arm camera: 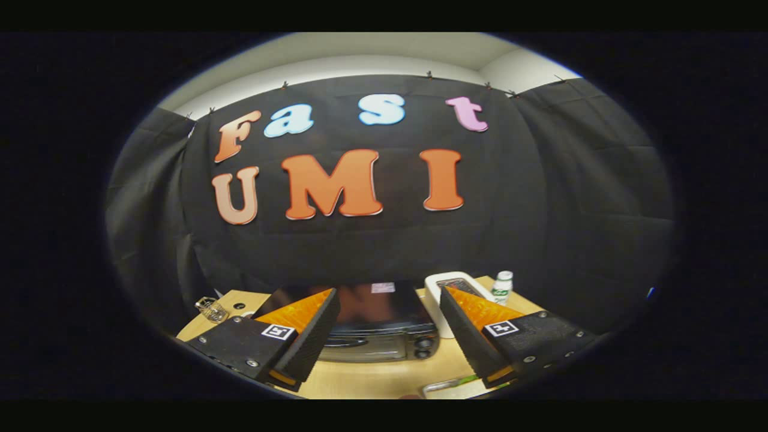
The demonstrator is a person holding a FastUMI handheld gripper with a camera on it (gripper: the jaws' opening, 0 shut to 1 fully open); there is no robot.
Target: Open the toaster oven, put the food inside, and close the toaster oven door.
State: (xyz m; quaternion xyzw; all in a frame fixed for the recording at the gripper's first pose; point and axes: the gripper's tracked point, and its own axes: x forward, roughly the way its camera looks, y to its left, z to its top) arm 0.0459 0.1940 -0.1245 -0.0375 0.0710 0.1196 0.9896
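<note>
Toaster oven (377,327) is seen on the wooden table (372,378), just beyond the gripper (387,342); dark glossy body, door closed, two knobs at its right. Jaws are held wide apart, nothing gripped. Small wire object (211,309) lies far left. White appliance (447,294) stands touching the oven's right side, a small white bottle (503,286) beside it.
</note>
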